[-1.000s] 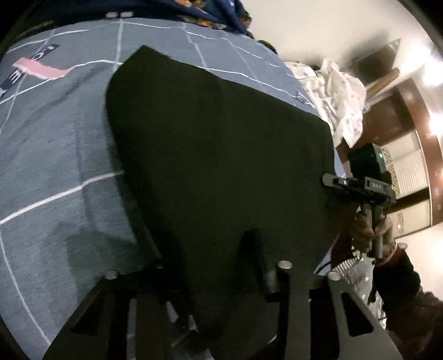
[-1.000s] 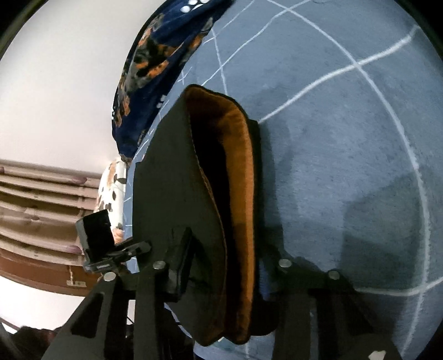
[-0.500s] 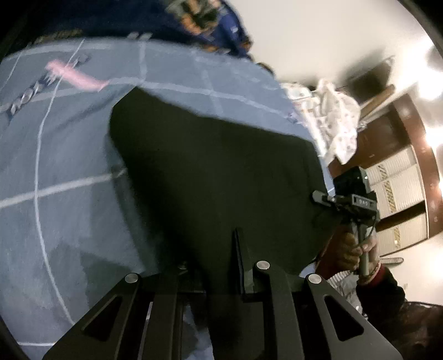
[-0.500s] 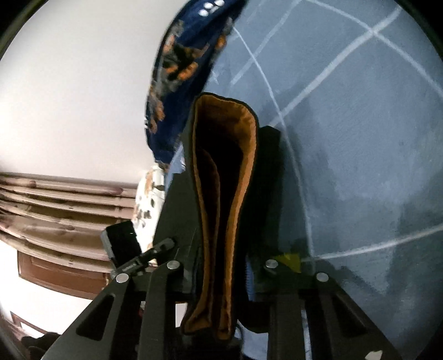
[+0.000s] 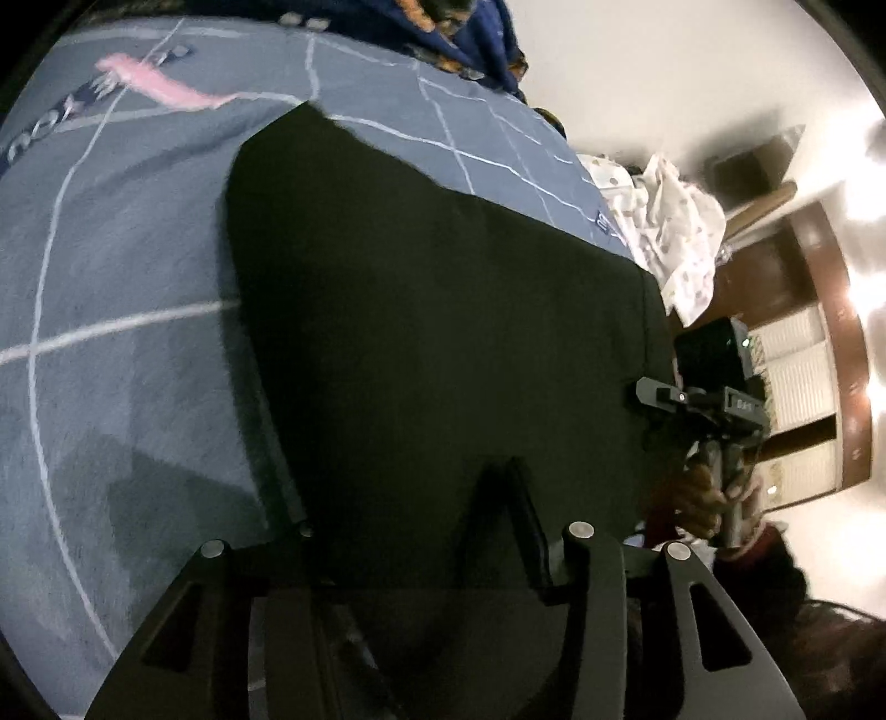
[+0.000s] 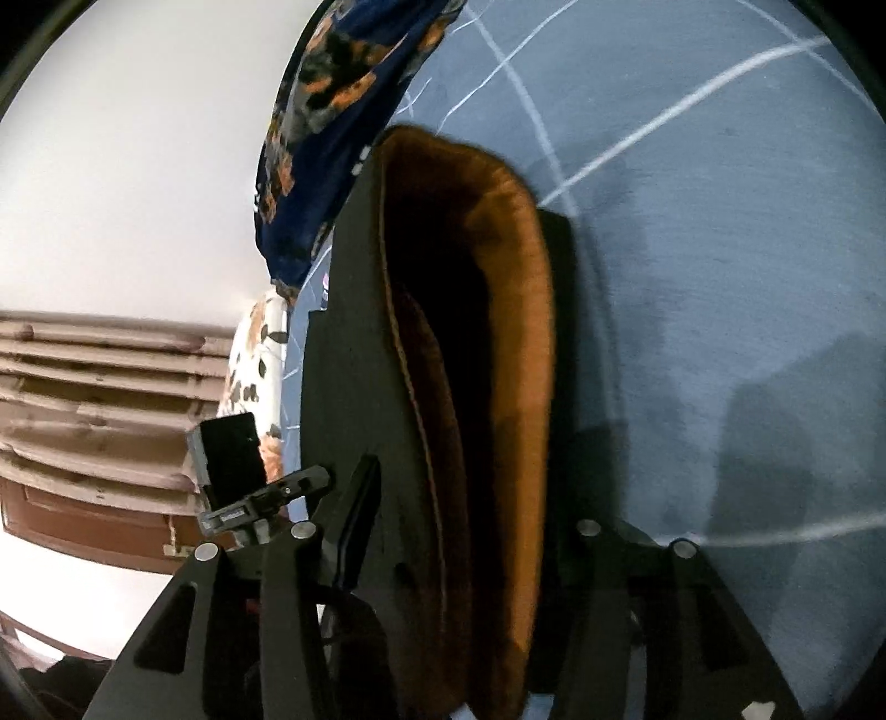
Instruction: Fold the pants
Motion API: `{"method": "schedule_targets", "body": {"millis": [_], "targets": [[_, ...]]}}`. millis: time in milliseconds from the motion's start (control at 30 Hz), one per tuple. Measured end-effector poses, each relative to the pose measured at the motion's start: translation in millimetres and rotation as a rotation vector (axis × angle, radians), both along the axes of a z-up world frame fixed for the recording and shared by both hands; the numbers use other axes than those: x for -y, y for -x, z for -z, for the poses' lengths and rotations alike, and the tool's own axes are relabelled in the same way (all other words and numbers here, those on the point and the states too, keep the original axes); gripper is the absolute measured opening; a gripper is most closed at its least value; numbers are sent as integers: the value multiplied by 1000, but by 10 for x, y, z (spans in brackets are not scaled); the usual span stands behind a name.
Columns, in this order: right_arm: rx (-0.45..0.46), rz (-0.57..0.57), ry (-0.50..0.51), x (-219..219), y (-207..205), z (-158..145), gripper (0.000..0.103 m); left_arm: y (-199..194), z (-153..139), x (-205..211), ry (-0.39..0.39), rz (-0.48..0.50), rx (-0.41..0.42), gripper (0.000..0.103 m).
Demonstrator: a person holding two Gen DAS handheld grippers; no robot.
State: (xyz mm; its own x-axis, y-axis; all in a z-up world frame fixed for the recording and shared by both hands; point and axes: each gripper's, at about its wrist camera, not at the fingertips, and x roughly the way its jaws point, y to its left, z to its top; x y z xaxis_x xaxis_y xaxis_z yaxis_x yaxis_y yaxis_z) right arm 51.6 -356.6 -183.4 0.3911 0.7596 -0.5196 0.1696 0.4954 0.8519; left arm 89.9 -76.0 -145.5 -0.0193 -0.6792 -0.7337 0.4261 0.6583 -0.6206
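The black pants lie as a wide dark panel over the grey-blue bedspread. My left gripper is shut on the near edge of the pants. In the right wrist view the pants show an orange-brown inner lining along the opened waistband. My right gripper is shut on that end of the pants. The right gripper's body shows in the left wrist view at the pants' right edge, and the left gripper's body shows in the right wrist view.
A dark blue patterned cloth lies at the far side of the bed. White spotted laundry is heaped at the bed's right. A wooden wardrobe and a white wall stand beyond. The patterned cloth also shows in the right wrist view.
Both grippers keep their hold on the pants. The pants have been lifted and shifted over the bed, then lowered toward the bedspread. The waistband opening shows wider in the right wrist view.
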Motion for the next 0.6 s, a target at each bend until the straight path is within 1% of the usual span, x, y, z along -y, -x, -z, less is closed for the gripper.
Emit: {"method": "schedule_targets", "body": {"millis": [33, 67, 100, 133, 167, 200, 300, 533, 600], "targets": [[-1, 0, 12, -20, -11, 4, 37, 19, -18, 40, -17, 2, 24, 41], [-2, 2, 17, -28, -13, 16, 33, 37, -28, 82, -38, 8, 44, 33], [-1, 12, 11, -20, 20, 33, 30, 56, -48, 110, -50, 11, 61, 28], [3, 28, -5, -6, 47, 46, 28, 71, -70, 111, -54, 7, 75, 25], [5, 41, -18, 6, 74, 45, 27, 107, -120, 112, -58, 2, 100, 20], [14, 54, -32, 13, 100, 30, 25, 144, -168, 104, -65, 3, 126, 17], [51, 74, -85, -24, 126, -63, 22, 290, -356, 123, -105, 19, 224, 16], [110, 59, -107, -322, 160, -302, 22, 418, -625, -137, -138, -17, 321, 15], [117, 50, -114, -420, 133, -343, 22, 453, -688, -208, -164, -30, 353, 15]]}}
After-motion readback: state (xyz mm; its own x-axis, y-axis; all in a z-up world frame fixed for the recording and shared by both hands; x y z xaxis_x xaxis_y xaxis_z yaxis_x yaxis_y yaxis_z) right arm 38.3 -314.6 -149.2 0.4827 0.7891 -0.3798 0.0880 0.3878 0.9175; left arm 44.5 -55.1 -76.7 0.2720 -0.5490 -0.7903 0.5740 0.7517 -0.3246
